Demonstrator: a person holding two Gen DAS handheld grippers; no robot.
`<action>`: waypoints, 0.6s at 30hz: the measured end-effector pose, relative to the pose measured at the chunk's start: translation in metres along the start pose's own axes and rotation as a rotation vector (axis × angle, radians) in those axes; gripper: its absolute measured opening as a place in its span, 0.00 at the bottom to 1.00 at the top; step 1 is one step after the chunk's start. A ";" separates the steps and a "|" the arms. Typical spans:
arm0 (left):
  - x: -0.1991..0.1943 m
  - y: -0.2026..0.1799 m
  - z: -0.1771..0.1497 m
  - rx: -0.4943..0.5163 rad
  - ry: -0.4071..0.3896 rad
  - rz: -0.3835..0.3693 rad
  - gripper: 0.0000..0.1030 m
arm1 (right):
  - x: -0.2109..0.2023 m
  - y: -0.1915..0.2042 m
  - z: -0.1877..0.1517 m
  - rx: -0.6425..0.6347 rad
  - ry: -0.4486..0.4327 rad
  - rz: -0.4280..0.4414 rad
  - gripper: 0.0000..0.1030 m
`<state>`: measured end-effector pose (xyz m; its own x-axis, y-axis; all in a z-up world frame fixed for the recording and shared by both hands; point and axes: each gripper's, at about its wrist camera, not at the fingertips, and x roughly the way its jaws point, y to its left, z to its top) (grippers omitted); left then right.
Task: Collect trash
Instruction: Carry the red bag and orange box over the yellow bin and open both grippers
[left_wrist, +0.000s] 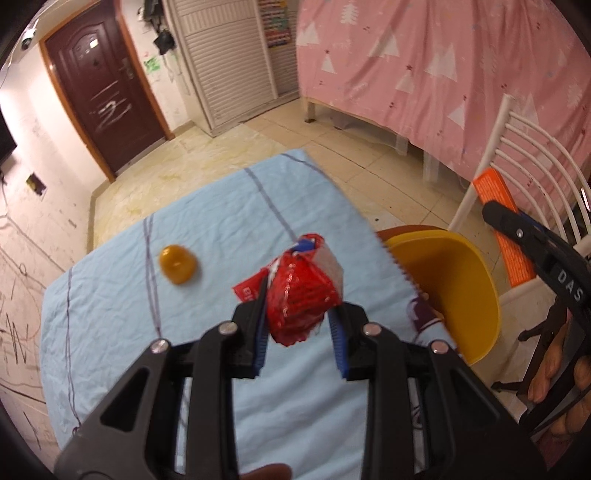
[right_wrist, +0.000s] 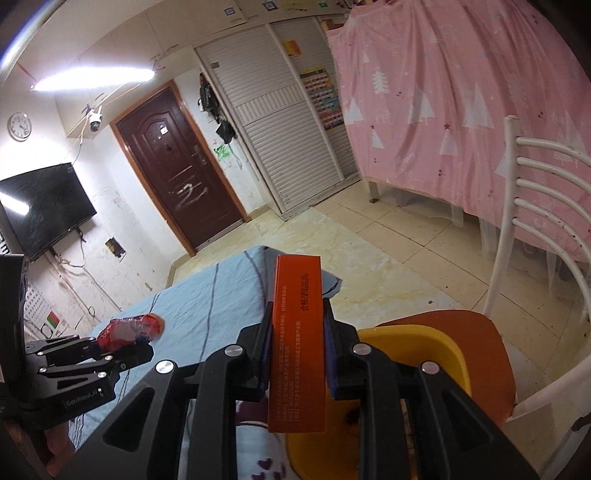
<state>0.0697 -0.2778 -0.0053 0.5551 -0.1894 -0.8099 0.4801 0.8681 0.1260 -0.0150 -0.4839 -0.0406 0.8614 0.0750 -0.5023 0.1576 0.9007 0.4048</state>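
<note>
My left gripper (left_wrist: 301, 321) is shut on a crumpled red wrapper (left_wrist: 303, 295), held above the light blue cloth (left_wrist: 207, 236) near its right edge. The same wrapper (right_wrist: 123, 334) shows at the left of the right wrist view, in the left gripper (right_wrist: 125, 347). My right gripper (right_wrist: 297, 347) is shut on a long orange box (right_wrist: 297, 343), which stands upright between the pads, over the cloth's edge and beside a yellow bin (right_wrist: 443, 354). In the left wrist view the orange box (left_wrist: 502, 221) and yellow bin (left_wrist: 454, 280) sit at the right. A small orange lump (left_wrist: 178, 264) lies on the cloth.
The yellow bin rests on a brown-seated white chair (right_wrist: 517, 229) to the right of the table. Behind it hangs a pink bed cover (left_wrist: 443, 74). A dark door (right_wrist: 181, 166), a white slatted wardrobe (right_wrist: 280, 129) and a wall-mounted screen (right_wrist: 40, 206) stand at the far side of the tiled floor.
</note>
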 end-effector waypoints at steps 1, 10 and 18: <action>0.001 -0.007 0.001 0.013 0.001 -0.002 0.26 | -0.001 -0.003 0.000 0.005 -0.005 -0.005 0.16; 0.012 -0.070 0.009 0.117 0.016 -0.037 0.26 | -0.002 -0.027 0.002 0.050 -0.024 -0.042 0.16; 0.034 -0.108 0.012 0.179 0.067 -0.099 0.26 | 0.008 -0.044 -0.001 0.089 -0.002 -0.049 0.16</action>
<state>0.0453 -0.3839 -0.0398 0.4557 -0.2341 -0.8588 0.6466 0.7501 0.1386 -0.0155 -0.5222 -0.0631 0.8527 0.0307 -0.5214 0.2420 0.8615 0.4464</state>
